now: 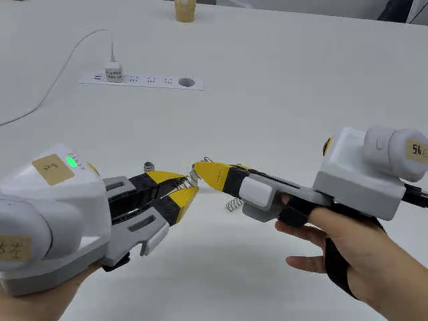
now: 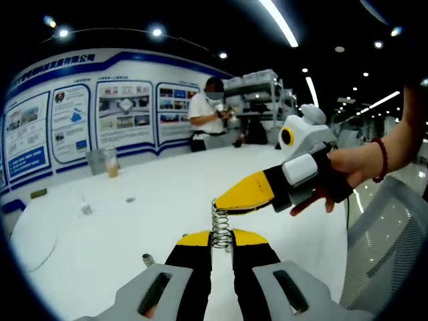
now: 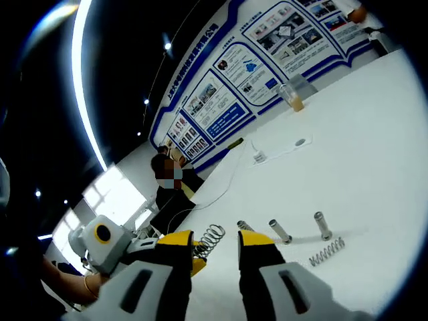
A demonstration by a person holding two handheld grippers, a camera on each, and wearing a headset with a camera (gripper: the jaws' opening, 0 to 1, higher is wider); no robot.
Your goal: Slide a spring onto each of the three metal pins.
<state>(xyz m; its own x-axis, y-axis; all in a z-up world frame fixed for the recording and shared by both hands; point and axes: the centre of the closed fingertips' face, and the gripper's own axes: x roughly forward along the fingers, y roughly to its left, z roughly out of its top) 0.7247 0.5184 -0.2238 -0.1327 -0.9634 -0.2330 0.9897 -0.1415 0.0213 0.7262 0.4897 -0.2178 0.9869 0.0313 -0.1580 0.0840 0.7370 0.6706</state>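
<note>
My left gripper [image 1: 187, 187] [image 2: 221, 237] is shut on a small steel spring [image 1: 192, 178] [image 2: 220, 224] that stands up out of its yellow jaws. My right gripper [image 1: 197, 167] [image 3: 215, 237] comes in from the right, and its yellow tip [image 2: 224, 199] meets the spring's free end. In the right gripper view its jaws stand a little apart with nothing gripped, and the held spring [image 3: 210, 239] sits just ahead of the gap. Short metal pins [image 3: 279, 231] [image 3: 322, 224] stand on the white table. Another pin [image 1: 148, 166] stands behind the left gripper. A loose spring [image 1: 233, 204] [image 3: 328, 251] lies nearby.
A white power strip [image 1: 144, 80] with a plugged-in charger and cable lies at the back left of the table [image 1: 281, 100]. A tan cup [image 1: 185, 9] stands at the far edge. A person [image 2: 208, 114] stands beyond the table.
</note>
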